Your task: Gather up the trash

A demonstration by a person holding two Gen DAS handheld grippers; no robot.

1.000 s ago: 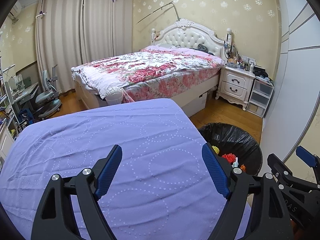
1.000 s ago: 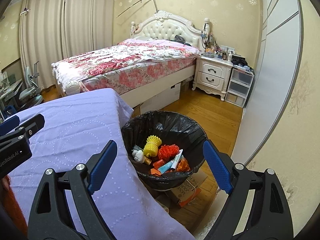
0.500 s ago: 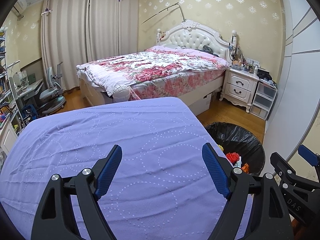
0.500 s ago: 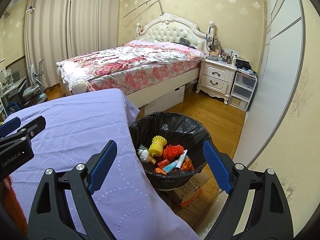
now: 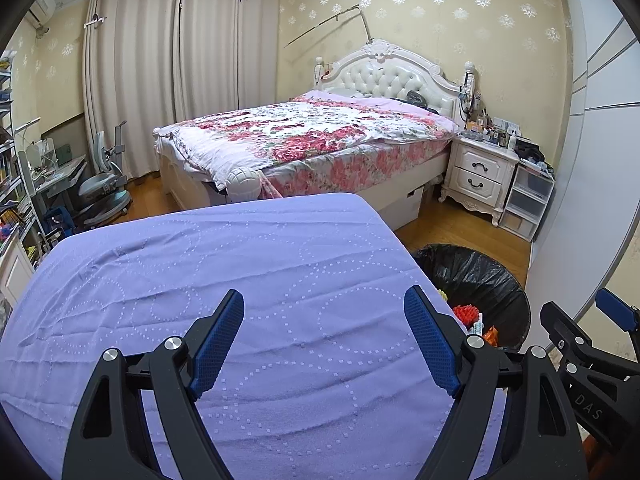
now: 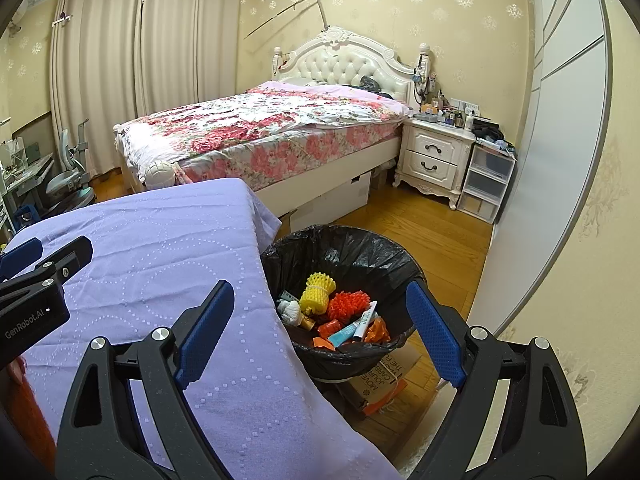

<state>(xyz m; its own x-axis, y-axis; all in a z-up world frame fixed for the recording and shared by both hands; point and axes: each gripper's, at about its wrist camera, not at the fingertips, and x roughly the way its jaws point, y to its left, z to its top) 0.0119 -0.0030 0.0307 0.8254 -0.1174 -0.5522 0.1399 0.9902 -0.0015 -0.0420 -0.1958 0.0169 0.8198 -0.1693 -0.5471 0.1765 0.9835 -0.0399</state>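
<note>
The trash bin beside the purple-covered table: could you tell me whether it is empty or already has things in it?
Partly filled. The trash bin holds a yellow foam net, an orange one, a tube and wrappers, well below its rim.

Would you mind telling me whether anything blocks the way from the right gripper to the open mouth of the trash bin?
Nothing visible does. The right gripper is open and empty above the trash bin, whose mouth is uncovered beside the purple-covered table.

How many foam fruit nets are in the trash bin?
2: a yellow net at the back left of the bin, an orange net right beside it. Others may be buried beneath.
</note>
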